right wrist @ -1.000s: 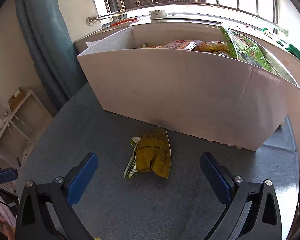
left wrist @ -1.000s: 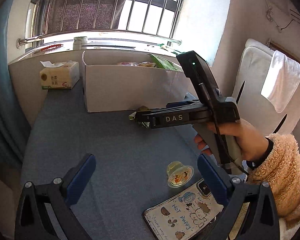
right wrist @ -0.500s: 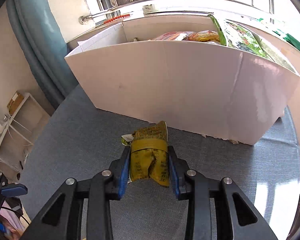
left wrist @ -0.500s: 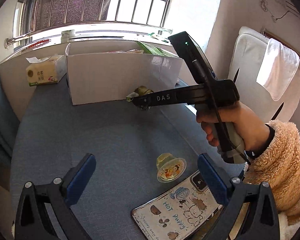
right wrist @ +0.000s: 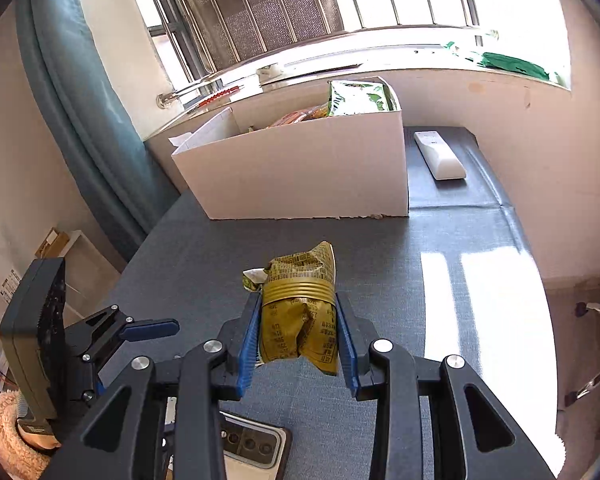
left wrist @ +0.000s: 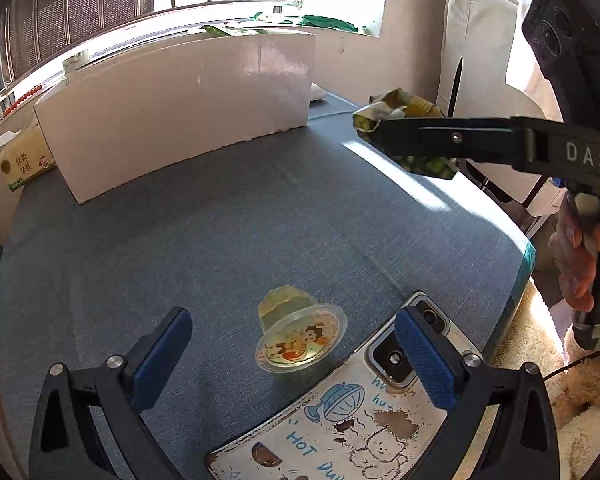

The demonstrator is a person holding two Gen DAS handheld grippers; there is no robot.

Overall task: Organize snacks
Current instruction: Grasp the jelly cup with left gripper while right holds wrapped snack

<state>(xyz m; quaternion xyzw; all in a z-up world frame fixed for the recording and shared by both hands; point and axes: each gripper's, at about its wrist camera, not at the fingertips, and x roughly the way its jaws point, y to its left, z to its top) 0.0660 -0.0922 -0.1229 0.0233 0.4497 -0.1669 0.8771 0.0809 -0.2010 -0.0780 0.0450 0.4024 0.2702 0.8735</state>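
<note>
Right wrist view has the right gripper (right wrist: pixel 298 334) clamped on a crumpled yellow-green snack packet (right wrist: pixel 300 312), its blue pads pressed flat to both sides, the packet lifted clear of the blue-grey table (right wrist: pixel 380 264). Beyond stands the white cardboard box (right wrist: pixel 312 172) with snack bags inside, a white remote (right wrist: pixel 440 154) lying beside it. Left wrist view shows the left gripper (left wrist: pixel 294 354) with jaws spread wide (nothing between the pads), hovering over a jelly cup (left wrist: pixel 300 334) tipped on its side, just beside a phone (left wrist: pixel 360 412) in a cartoon case.
</note>
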